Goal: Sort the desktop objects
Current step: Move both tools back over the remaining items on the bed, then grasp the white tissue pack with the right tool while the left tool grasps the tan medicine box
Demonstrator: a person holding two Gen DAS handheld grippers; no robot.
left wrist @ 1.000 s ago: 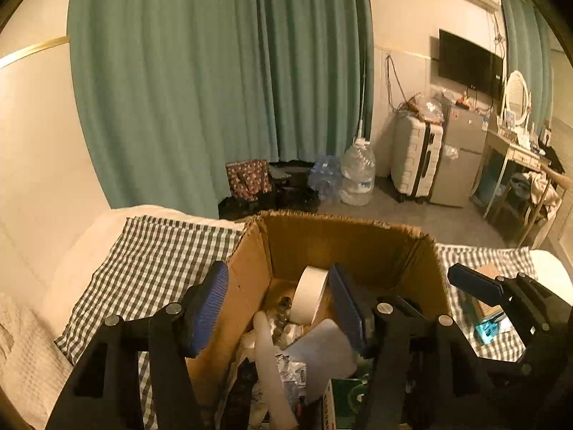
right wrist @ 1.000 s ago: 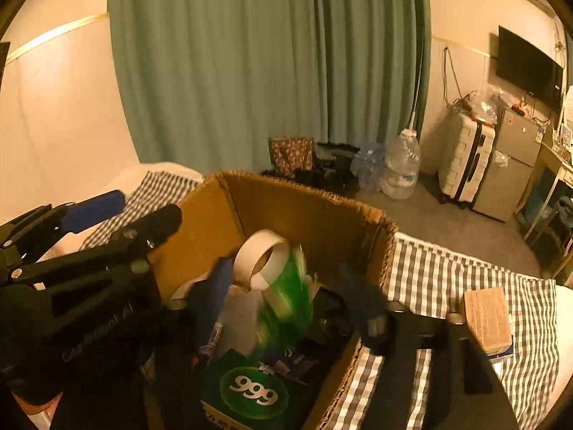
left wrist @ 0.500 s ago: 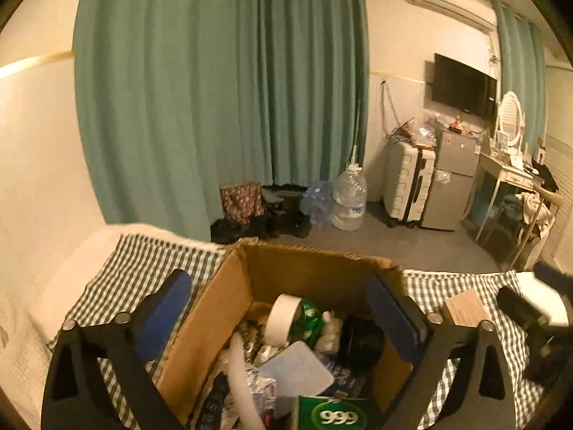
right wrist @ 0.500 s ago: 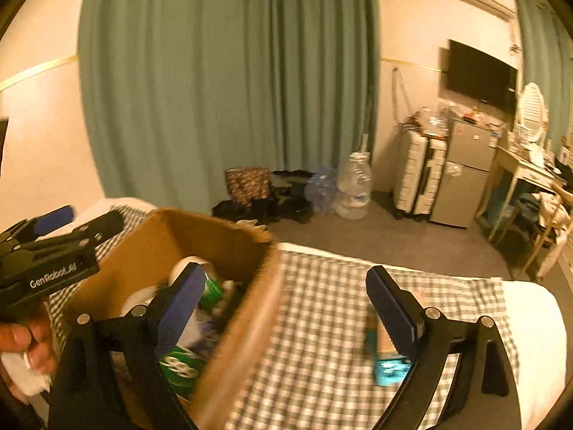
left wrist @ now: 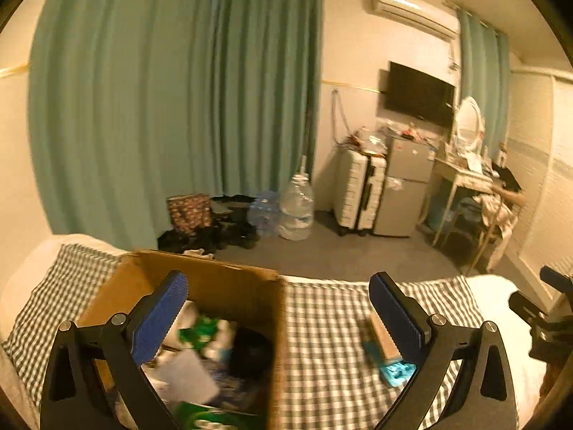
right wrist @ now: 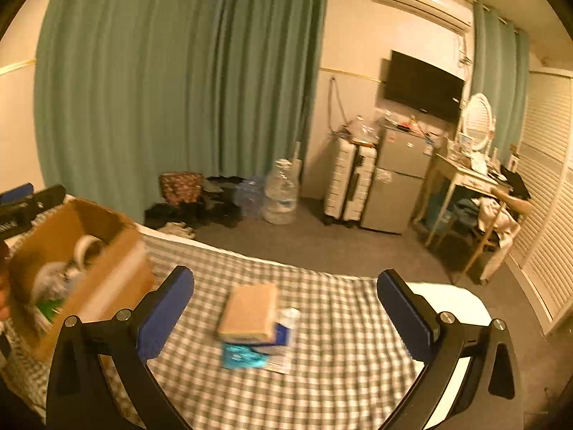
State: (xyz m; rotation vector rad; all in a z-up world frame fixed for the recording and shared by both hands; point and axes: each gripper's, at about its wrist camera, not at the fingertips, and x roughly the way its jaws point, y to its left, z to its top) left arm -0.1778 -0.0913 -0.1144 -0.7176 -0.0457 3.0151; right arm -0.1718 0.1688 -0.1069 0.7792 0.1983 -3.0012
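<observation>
The contents of the cardboard box (left wrist: 215,286) smear together in the left wrist view: green packaging (left wrist: 200,329), a white sheet and a dark lump cannot be named, and the lower picture edge cuts them off. In the right wrist view the box (right wrist: 107,251) is motion-blurred, with only a tape roll (right wrist: 86,247) readable inside. The small stack (right wrist: 250,326) on the checked cloth (right wrist: 322,376) is soft; print on its teal pack is illegible. Items on the far desk (right wrist: 472,175) are too small to identify.
</observation>
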